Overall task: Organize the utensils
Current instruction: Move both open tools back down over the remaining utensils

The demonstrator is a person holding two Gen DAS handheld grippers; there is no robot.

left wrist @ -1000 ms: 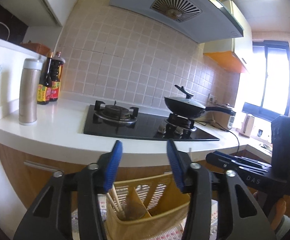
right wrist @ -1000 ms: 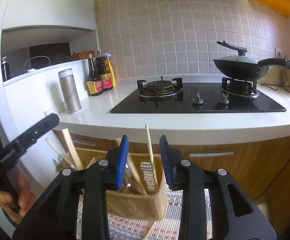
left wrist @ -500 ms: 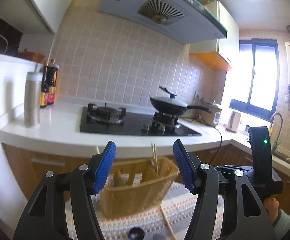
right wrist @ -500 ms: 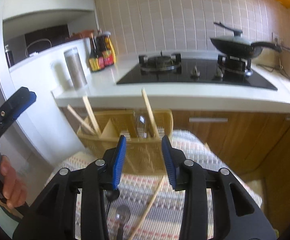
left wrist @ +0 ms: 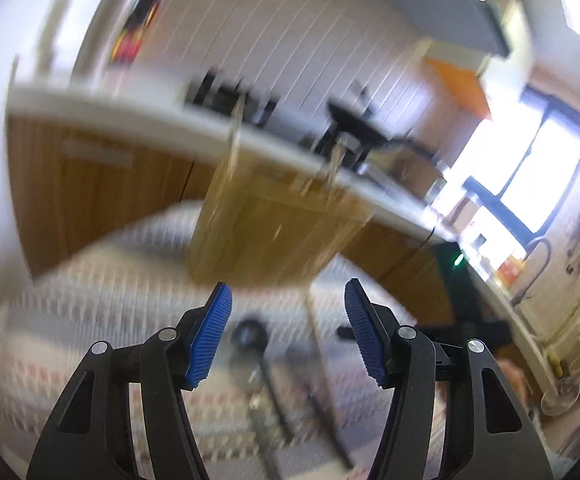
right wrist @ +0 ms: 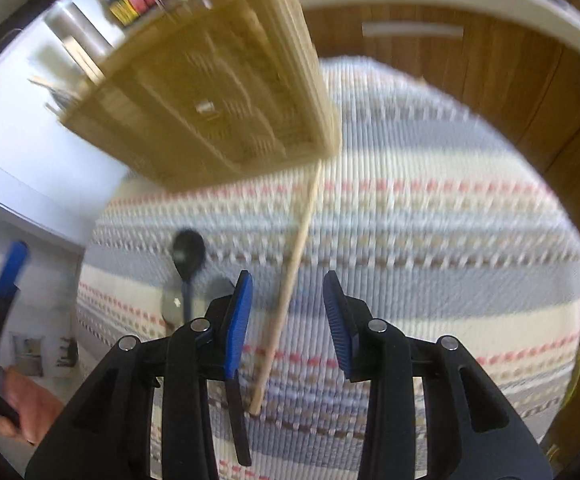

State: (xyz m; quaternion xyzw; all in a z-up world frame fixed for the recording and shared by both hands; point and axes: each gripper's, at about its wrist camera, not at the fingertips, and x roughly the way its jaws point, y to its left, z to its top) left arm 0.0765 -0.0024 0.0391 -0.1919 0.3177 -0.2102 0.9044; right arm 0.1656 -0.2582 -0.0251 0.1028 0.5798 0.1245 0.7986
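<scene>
While both views blurred, the right gripper (right wrist: 286, 304) hung open over a chopstick (right wrist: 290, 280) on the mat (right wrist: 430, 240), holder (right wrist: 210, 92) at eleven o'clock; the left gripper (left wrist: 288, 332), empty, was closing

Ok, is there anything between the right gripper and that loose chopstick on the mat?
Nothing visible. The chopstick lies bare on the striped mat, running under the gap of the right gripper, whose jaws stand apart and empty. The black spoon lies off to one side, clear of it.
</scene>
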